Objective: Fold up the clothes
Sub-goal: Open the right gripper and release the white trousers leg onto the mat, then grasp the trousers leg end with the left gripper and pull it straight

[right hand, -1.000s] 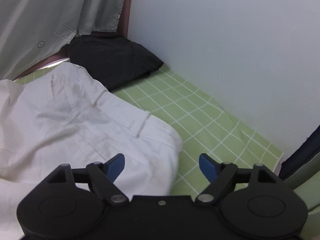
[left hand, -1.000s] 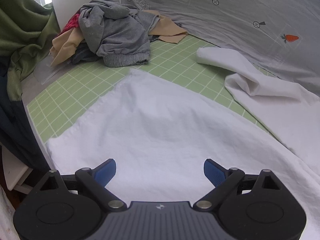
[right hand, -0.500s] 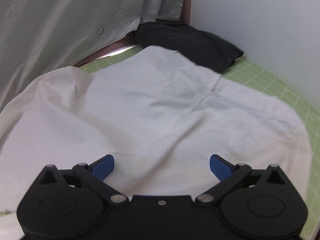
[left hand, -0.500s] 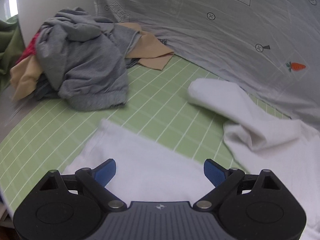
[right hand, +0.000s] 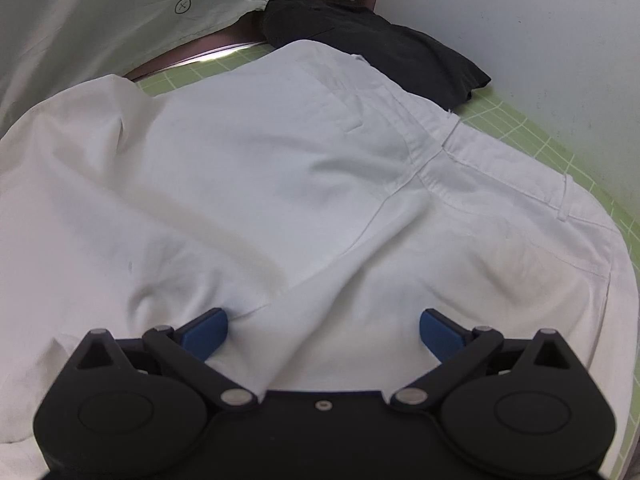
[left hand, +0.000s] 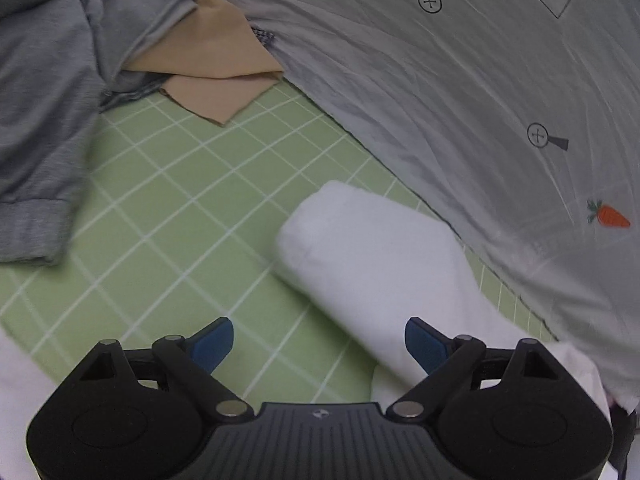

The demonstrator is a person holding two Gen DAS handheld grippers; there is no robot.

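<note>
Two grippers: both are working over a green mat with a white grid (left hand: 168, 184), and neither is gripping anything.
Left gripper (left hand: 319, 338): its blue-padded jaws are standing wide but closing slightly; only mat and the edge of white cloth are lying between them, with no pad pressing on fabric.
Right gripper (right hand: 323, 330): its jaws are spread as wide as they go, hovering over the white cotton trousers (right hand: 280, 184); cloth is lying between the pads, but whether the left pad is touching a fold cannot be told.
White trousers: they are lying spread across the mat in the right wrist view, waistband and belt loops toward the far right.
Rolled white trouser leg (left hand: 372, 256): it is lying on the mat just ahead of the left gripper, beside the grey printed sheet (left hand: 460, 92).
Grey knit garment (left hand: 44, 92): it is heaped at the left, partly covering a tan cloth (left hand: 216, 64).
Black folded garment (right hand: 372, 52): it is resting on the mat beyond the waistband, near the white wall (right hand: 520, 20).
</note>
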